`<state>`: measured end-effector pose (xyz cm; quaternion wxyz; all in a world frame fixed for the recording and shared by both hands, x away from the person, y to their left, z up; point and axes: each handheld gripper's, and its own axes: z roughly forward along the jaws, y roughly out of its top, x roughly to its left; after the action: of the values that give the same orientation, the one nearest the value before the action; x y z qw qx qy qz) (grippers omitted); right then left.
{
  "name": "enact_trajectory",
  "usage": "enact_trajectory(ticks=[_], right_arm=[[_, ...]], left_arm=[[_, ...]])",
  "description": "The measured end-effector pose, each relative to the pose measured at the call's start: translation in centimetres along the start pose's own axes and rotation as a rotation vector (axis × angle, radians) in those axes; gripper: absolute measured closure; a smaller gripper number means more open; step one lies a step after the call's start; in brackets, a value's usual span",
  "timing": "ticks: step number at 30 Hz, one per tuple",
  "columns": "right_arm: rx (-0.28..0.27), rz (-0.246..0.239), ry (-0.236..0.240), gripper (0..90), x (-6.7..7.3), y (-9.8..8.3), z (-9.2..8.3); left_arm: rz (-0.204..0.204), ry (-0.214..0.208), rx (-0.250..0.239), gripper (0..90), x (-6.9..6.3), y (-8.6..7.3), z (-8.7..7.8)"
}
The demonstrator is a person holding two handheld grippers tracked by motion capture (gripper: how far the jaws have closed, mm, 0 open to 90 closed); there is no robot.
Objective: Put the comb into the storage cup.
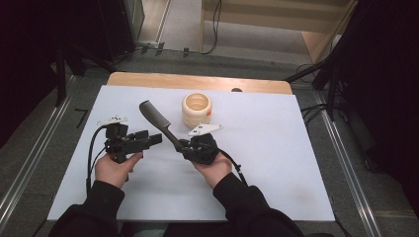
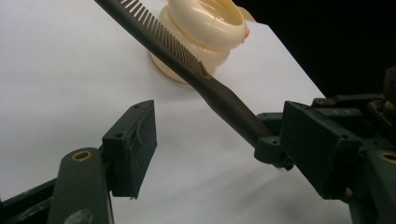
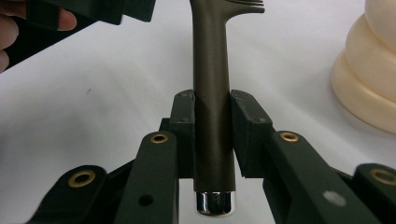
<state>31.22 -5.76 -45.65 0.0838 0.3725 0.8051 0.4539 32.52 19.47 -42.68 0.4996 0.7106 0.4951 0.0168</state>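
The right hand-held gripper clamps the dark comb by its handle — the left hand-held gripper gapes apart beside it, above the white surface.

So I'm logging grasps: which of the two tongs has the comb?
The right tongs: their jaws are clamped on the dark comb handle. The left tongs are open and hold nothing.

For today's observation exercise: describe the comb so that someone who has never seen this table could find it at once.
Start at the white table and find the cream ridged cup near its far edge. Just left of it, a dark comb slants up off the surface, its handle clamped in the right gripper. It is the one long, toothed thing there.
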Motion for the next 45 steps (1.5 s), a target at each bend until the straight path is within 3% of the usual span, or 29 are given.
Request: enact_trajectory(ticks=[11, 17, 22, 33, 41, 45], right_arm=[[-0.032, 0.025, -0.019, 70.2, 0.3, 0.2, 0.7], [-0.043, 0.038, -0.021, 70.2, 0.6, 0.3, 1.1], [-0.056, 0.052, -0.019, 70.1, 0.9, 0.3, 1.5], [-0.079, 0.075, -0.018, 70.2, 1.2, 0.6, 1.8], [-0.080, 0.079, -0.015, 70.1, 1.3, 0.5, 1.9], [-0.076, 0.075, -0.009, 70.1, 1.2, 0.5, 1.9]], left_arm=[[-0.030, 0.027, -0.036, 29.4, -0.2, 0.4, 1.6], [-0.085, 0.007, -0.054, 31.4, -0.3, 0.4, 2.5], [-0.077, 0.023, -0.041, 34.4, -0.5, 0.2, 3.1], [-0.111, 0.056, -0.040, 47.9, -0.5, 0.1, 3.9], [-0.161, 0.044, -0.041, 59.2, 0.1, 0.2, 3.6], [-0.180, 0.016, -0.047, 63.6, 0.2, 0.3, 3.3]])
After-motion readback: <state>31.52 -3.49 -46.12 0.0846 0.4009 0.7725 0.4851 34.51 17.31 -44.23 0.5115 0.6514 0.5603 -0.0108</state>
